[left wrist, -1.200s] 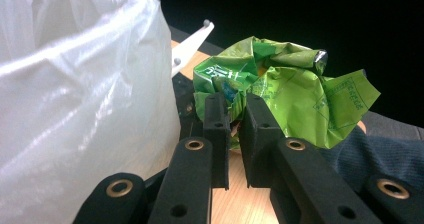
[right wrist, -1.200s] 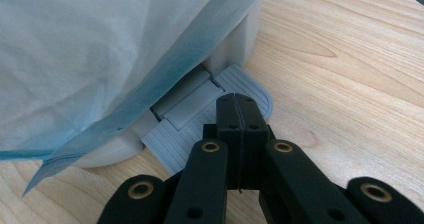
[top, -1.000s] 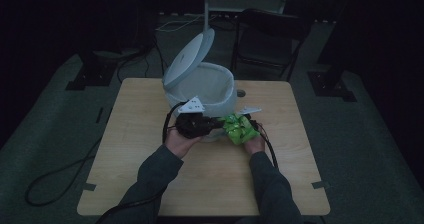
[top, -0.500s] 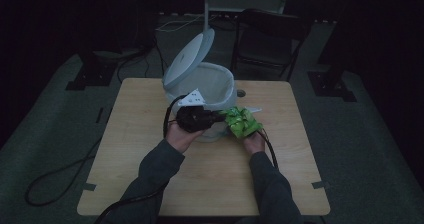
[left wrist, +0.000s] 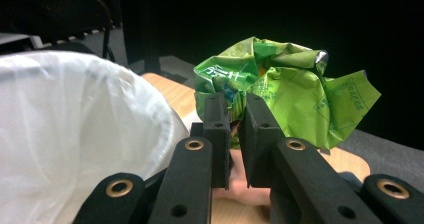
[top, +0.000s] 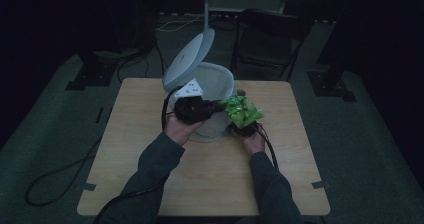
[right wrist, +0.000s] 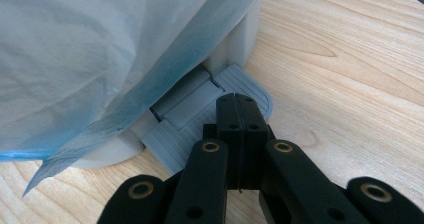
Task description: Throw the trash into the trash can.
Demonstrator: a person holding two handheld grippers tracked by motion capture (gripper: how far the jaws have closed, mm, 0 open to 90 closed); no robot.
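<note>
Crumpled green foil wrapper (left wrist: 285, 91), glossy and creased, sits pinched in my left hand-held gripper (left wrist: 234, 115), level with the rim of the round grey pedal bin (top: 212, 104) and just right of it. Thin translucent liner (right wrist: 95, 49) drapes over the bin's wall. My right hand-held gripper (right wrist: 239, 109) is clenched empty, pressing the ribbed plastic pedal (right wrist: 187, 116) at the bin's foot on the pale wood-grain bench (top: 150, 149).

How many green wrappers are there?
1. The crumpled green wrapper is pinched in the left tongs, held up beside the rim of the open bin. More could be hidden inside the bin.
</note>
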